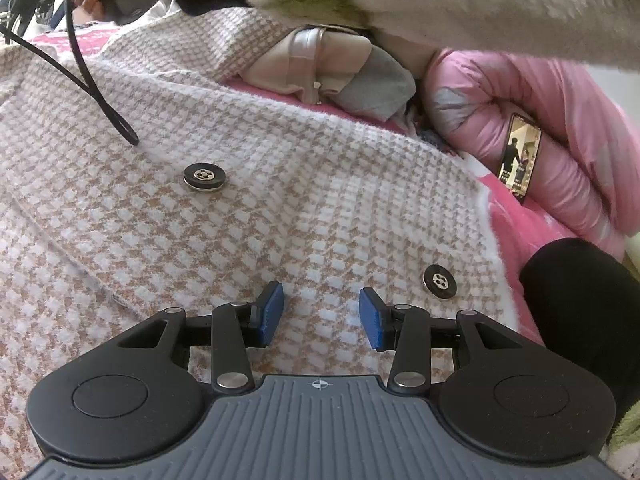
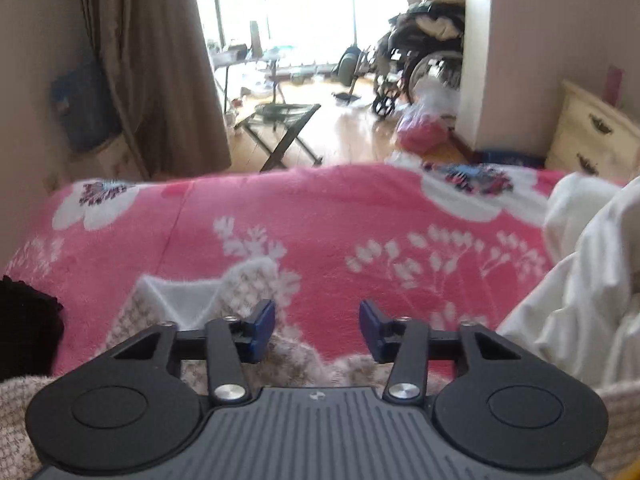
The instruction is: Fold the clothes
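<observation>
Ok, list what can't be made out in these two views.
- Left wrist view: the checked pink-and-white woollen coat runs off the left edge and under the left gripper; its full outline is hidden.
- Left wrist view: phone screen too small to read.
- Right wrist view: room beyond the pink floral blanket is blurred.

Bedroom opening onto a sunlit room

A brown curtain hangs left of the bright window; beyond the bed's pink floral blanket lie a glossy wooden floor, a folding stand, a laden wheelchair and a cream dresser against the pale wall.
</observation>
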Demonstrator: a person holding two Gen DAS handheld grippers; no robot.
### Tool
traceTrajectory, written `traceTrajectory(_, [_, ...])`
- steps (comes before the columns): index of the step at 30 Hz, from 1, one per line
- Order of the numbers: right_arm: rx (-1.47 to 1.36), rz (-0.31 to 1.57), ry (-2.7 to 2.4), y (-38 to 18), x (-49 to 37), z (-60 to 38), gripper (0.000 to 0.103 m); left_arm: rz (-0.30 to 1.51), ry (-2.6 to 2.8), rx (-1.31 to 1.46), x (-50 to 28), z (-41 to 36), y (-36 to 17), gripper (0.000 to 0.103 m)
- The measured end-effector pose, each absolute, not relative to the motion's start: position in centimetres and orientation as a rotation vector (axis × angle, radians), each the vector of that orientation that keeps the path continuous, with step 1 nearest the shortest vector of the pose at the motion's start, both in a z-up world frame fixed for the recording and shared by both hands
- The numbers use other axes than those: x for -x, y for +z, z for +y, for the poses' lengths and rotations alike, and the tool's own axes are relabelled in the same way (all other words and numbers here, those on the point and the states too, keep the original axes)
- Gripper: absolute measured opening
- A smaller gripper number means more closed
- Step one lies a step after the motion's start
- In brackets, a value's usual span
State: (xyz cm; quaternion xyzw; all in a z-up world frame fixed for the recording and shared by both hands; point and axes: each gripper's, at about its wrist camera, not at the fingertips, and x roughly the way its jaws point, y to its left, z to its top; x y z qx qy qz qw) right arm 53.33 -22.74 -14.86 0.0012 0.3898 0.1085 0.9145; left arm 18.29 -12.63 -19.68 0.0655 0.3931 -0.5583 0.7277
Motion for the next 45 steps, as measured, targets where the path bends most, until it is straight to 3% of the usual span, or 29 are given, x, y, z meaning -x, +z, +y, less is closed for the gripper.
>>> traceTrajectory(6, [0.105, 0.913, 0.184, -19.2, -56.8, -19.3, 0.038, 0.861, -1.240, -0.145, -18.3, -12.5, -19.8, 0.042])
traceTrajectory(10, [-0.130, 0.849, 0.175, -17.0, -57.4, -22.4, 0.039, 0.863, -1.246, -0.138, -18.4, -12.5, -19.8, 0.042])
traceTrajectory(13, [-0.334, 0.898, 0.205, -17.2, -58.8, -25.4, 0.043, 0.862, -1.249, -0.138, -18.4, -12.5, -19.8, 0.043])
traceTrajectory(15, [-0.417, 0.978, 0.247, -18.4, -59.8, -26.2, 0.054, 0.859, -1.249, -0.141, -18.3, -12.5, -19.8, 0.043])
traceTrajectory(19, [-0.452, 1.056, 0.362, -20.0, -61.2, -25.5, 0.063, 0.854, -1.250, -0.145, -18.3, -12.5, -19.8, 0.043])
traceTrajectory(20, [-0.452, 1.053, 0.391, -20.0, -61.4, -25.2, 0.062, 0.852, -1.251, -0.146, -18.2, -12.5, -19.8, 0.043])
traceTrajectory(24, [-0.345, 1.030, 0.419, -19.2, -61.4, -23.4, 0.017, 0.846, -1.255, -0.147, -18.2, -12.6, -19.9, 0.045])
traceTrajectory(30, [-0.281, 0.751, 0.530, -16.2, -58.4, -23.8, 0.013, 0.848, -1.258, -0.140, -18.3, -12.5, -19.9, 0.045])
traceTrajectory(37, [-0.246, 0.754, 0.262, -19.5, -60.1, -24.1, 0.013, 0.841, -1.265, -0.140, -18.3, -12.4, -19.9, 0.045])
traceTrajectory(41, [-0.332, 0.600, 0.202, -15.3, -57.7, -27.7, 0.013, 0.849, -1.270, -0.127, -18.5, -12.3, -20.0, 0.045])
traceTrajectory(45, [-0.096, 0.632, 0.377, -11.4, -52.4, -27.9, 0.011, 0.857, -1.273, -0.123, -18.7, -12.3, -20.0, 0.045])
